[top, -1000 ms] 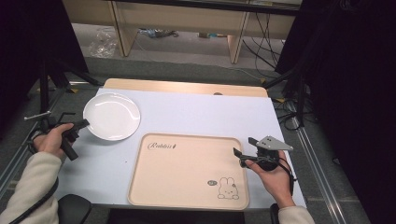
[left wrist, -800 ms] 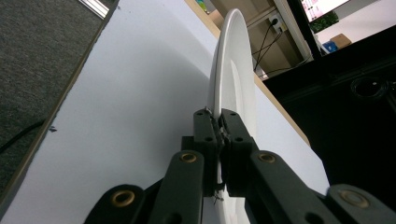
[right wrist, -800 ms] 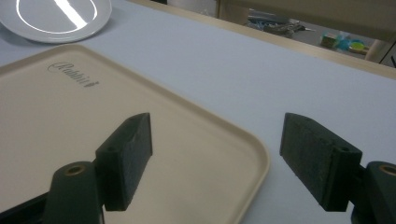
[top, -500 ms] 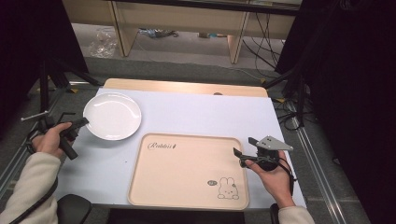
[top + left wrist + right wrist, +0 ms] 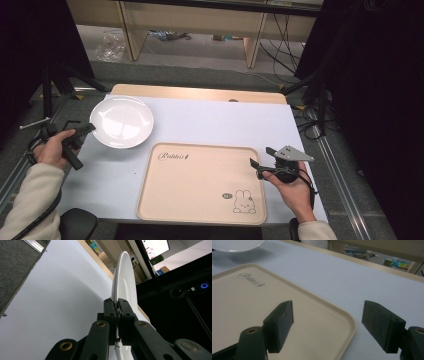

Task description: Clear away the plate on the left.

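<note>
High view, nearest me: my two forearms come in at the bottom, and the tray lies on the counter between them, bare, with its rabbit print toward my right hand.

My right gripper hovers at the tray's right edge. Its jaws stand spread wide with nothing between them; in the right gripper view the tray's rounded corner sits just below the gap, one jaw over the tray and the other over bare counter.

Farther out on the left, my left gripper is pinching the plate by its near-left rim. In the left gripper view the jaws are pressed together on the rim and the plate runs away from them edge-on. From above, the plate overhangs the counter's left edge; in the right gripper view it casts a shadow, so I judge it is lifted or tipped, not lying flat.

The risk I see is the grip: only a thin bite of a smooth rim, with the whole plate hanging beyond it. It could pivot or slip out if I swing fast or twist my wrist, and near that edge it could fall to the floor. Its near rim could also clip the tray's raised lip if I carry it low.
</note>
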`<control>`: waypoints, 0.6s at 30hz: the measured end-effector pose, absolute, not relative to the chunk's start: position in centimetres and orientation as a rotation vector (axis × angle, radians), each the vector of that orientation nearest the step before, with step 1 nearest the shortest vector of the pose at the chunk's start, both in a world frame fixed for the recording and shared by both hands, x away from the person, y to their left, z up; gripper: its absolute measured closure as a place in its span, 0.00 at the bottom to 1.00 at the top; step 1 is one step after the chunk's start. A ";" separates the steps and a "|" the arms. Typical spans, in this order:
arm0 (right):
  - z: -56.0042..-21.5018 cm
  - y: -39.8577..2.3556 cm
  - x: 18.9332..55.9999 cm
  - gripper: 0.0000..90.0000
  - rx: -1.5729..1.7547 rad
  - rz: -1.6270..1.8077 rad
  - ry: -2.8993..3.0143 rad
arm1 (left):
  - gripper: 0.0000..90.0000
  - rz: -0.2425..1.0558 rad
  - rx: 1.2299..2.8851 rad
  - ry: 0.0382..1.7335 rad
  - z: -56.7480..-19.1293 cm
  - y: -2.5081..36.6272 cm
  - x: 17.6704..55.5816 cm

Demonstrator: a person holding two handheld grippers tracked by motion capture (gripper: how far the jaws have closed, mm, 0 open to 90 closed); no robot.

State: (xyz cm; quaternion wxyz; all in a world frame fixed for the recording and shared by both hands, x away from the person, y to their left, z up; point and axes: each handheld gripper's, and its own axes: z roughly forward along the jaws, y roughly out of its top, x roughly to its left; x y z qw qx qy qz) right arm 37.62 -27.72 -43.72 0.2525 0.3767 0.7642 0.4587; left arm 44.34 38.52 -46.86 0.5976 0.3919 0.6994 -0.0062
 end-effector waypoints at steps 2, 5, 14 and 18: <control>-43.7 -27.7 37.6 0.29 1.024 1.248 2.081 | 0.96 -0.017 0.909 1.620 -46.8 38.5 44.3; -43.7 -27.7 37.6 0.29 1.024 1.248 2.081 | 0.96 -0.023 0.907 1.614 -46.7 38.4 44.3; -43.7 -27.7 37.6 0.29 1.024 1.251 2.072 | 0.96 -0.047 0.911 1.595 -46.4 37.9 44.2; -43.7 -27.7 37.6 0.29 1.024 1.250 2.078 | 0.96 -0.057 0.910 1.591 -46.4 37.8 44.2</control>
